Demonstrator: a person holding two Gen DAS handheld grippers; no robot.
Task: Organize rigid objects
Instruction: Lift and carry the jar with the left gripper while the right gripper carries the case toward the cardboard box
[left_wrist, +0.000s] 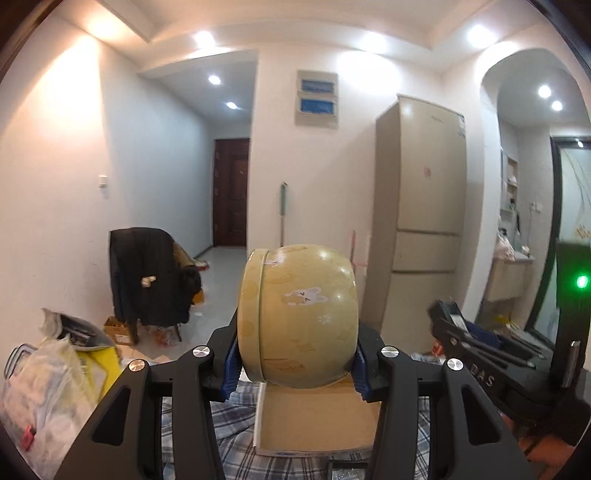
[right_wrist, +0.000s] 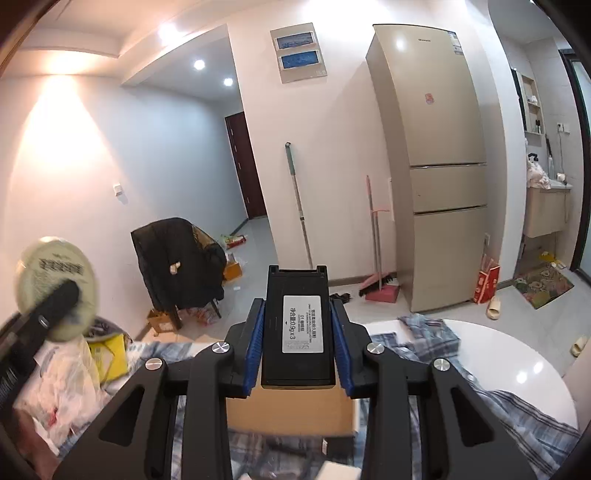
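My left gripper (left_wrist: 295, 358) is shut on a round yellow tin (left_wrist: 299, 317) with a rabbit print, held on its side above an open cardboard box (left_wrist: 314, 421). My right gripper (right_wrist: 297, 354) is shut on a flat black case (right_wrist: 297, 325) with a white label, lifted over the same cardboard box (right_wrist: 288, 411). The right gripper and its black case (left_wrist: 480, 343) show at the right of the left wrist view. In the right wrist view the tin's flat end (right_wrist: 55, 284) appears blurred at the far left, with a left finger across it.
A checked cloth (right_wrist: 517, 417) covers a white round table (right_wrist: 517, 358). Plastic bags (left_wrist: 44, 398) and a yellow item (right_wrist: 107, 350) lie at the left. Beyond stand a chair draped in dark clothes (right_wrist: 181, 266), a tall fridge (right_wrist: 439, 166), a mop (right_wrist: 299, 206) and a broom (right_wrist: 376, 251).
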